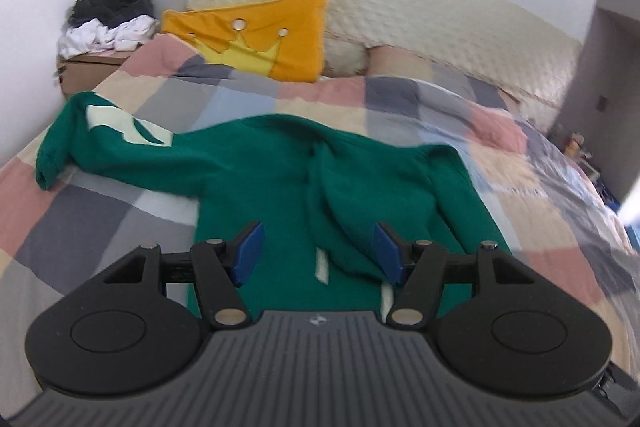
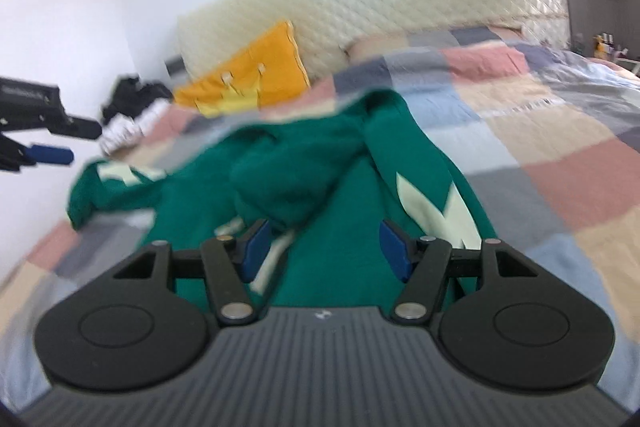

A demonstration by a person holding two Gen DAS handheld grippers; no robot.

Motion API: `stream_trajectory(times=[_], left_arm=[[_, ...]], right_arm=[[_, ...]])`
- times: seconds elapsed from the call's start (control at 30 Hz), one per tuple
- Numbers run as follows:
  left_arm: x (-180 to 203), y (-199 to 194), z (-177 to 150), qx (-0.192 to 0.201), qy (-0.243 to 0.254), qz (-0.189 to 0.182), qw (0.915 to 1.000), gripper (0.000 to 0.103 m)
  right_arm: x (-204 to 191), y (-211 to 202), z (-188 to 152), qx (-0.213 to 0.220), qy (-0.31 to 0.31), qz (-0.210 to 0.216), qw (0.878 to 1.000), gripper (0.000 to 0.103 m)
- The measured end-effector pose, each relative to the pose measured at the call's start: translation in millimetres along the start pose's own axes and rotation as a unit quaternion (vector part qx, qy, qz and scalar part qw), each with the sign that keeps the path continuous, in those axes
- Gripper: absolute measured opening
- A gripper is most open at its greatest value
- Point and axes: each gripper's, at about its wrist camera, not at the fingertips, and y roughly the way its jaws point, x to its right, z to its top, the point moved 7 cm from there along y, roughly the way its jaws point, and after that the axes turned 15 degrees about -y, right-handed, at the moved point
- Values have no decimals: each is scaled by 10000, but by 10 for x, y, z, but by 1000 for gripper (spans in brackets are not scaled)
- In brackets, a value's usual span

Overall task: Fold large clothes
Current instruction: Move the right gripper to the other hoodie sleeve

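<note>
A bed (image 1: 460,131) with a checked quilt is filling both views, its padded headboard (image 1: 400,7) standing against the wall. A green hoodie (image 1: 280,179) is lying spread across the quilt, one sleeve (image 1: 100,131) with pale patches stretching towards the bed's left edge. An orange crown cushion (image 1: 280,31) is leaning on the headboard. The left tool (image 1: 318,247) is hovering over the hoodie, its blue pads standing wide apart and gripping nothing. The right tool (image 2: 326,247) is likewise gaping wide above the green cloth, empty.
</note>
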Motion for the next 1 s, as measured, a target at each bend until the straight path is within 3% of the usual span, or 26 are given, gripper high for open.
stream_trajectory(times=[0.13,0.27,0.4,0.5,0.67,0.73,0.83,1.0], left_arm=[[250,-126,-338,122,319,-178,9993,66],[342,-80,-556,-88,220,-417,9988,66],[375,-94,-774,108,543,-189,9983,66],[312,-1,-961,-149,416,-398,9982,66],[136,170,-1136,-388,352,-340,9980,66],[78,204,-1162,-453,293,-379,9978,66],[-1,227,-1181,-499,199,-389,9978,66],[-54,189,-1329,-592,273,-272,9975,66]], right_arm=[[-65,-60,-123,-273,-178,-97,9994,63],[-42,-138,-166,-329,-86,-101,9994,63],[-16,-209,-194,-383,-27,-178,9991,63],[33,-212,-252,-552,39,-322,9979,62],[163,-182,-356,-911,126,-712,9932,62],[249,-159,-397,-1057,244,-928,9898,67],[407,-171,-438,-1072,507,-1245,9851,86],[651,-94,-577,-1290,1014,-1530,9745,86]])
